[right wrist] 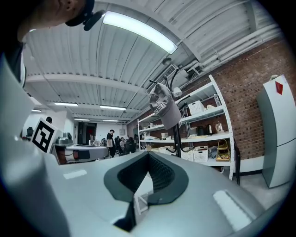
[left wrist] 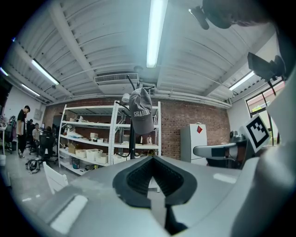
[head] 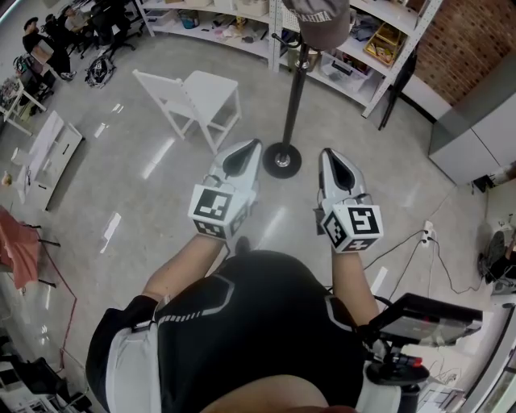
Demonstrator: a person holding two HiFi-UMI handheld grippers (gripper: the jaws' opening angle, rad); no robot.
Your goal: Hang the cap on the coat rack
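Note:
A grey cap (head: 318, 20) hangs on top of the black coat rack (head: 292, 97), whose round base (head: 282, 160) stands on the floor just ahead of me. My left gripper (head: 242, 153) and right gripper (head: 334, 161) are held side by side in front of my chest, short of the rack, both shut and empty. In the left gripper view the cap (left wrist: 141, 113) hangs above the closed left gripper (left wrist: 154, 159). The right gripper view shows the cap (right wrist: 165, 109) on the pole (right wrist: 177, 139), up and beyond the closed right gripper (right wrist: 149, 155).
A white chair (head: 197, 101) stands left of the rack. White shelving (head: 242, 24) with boxes runs behind it against a brick wall (head: 468, 40). A grey cabinet (head: 476, 129) is at the right, with cables (head: 427, 242) on the floor. People sit at desks far left.

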